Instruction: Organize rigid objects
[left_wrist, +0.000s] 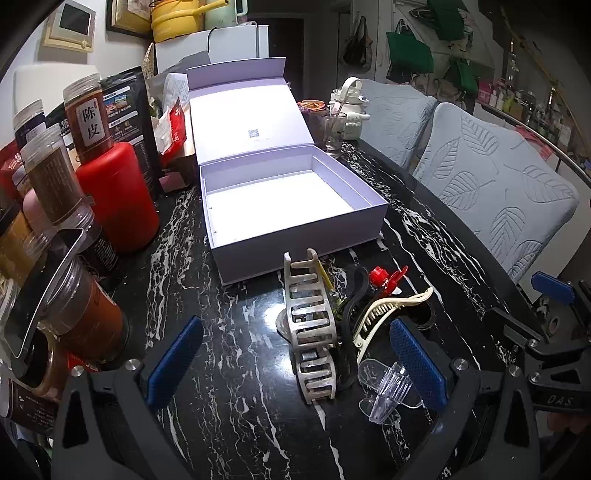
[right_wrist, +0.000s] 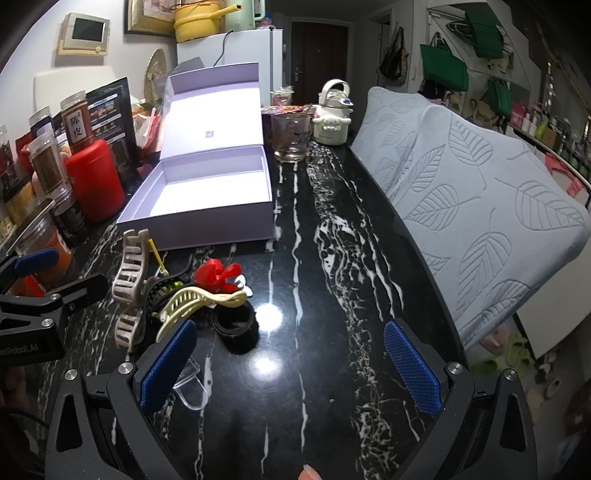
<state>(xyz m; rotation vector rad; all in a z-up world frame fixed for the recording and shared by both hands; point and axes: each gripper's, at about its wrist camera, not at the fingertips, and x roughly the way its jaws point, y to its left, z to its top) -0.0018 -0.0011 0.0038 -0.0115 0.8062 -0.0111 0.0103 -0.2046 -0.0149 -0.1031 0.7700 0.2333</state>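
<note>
Left wrist view
- Left gripper (left_wrist: 295, 365): we see its jaws spread wide, nothing held; the clips lie between and just ahead of its fingers.
- Box (left_wrist: 258, 243): white, lid flung back, tray bare; we take it as our landmark.
- Clips: heaped just in front of the box, on the table (left_wrist: 229, 406).
- Grey clip (left_wrist: 308, 332): we judge it light, stiff and springy; its ribbed back is the place to pinch, across the narrow width.
- Clear clip (left_wrist: 384, 391): nearest us, farthest from the box; small, glossy, likely slippery, so we would take it by its flat wings.
- Cream clip (left_wrist: 391, 310): right of the grey clip, tangled with a black clip (left_wrist: 354, 295) and a red clip (left_wrist: 386, 278); pulling one may drag the others.
- Room: jars (left_wrist: 85, 325) crowd the side left of the box; we have a free lane straight from heap to box.

Right wrist view
- Right gripper (right_wrist: 291, 365): we see it wide open and empty, over bare table well right of the heap.
- Left gripper, seen here: at the frame's left edge, beside the heap.
- Heap: in front of the box's near left corner; a black ring (right_wrist: 236, 328) sits at its right edge.
- Edges: the table's edge runs right of the box, with cushions (right_wrist: 480, 206) beyond; a glass (right_wrist: 291, 138) stands just beyond the box's far right corner, so we keep lifts low and short.
</note>
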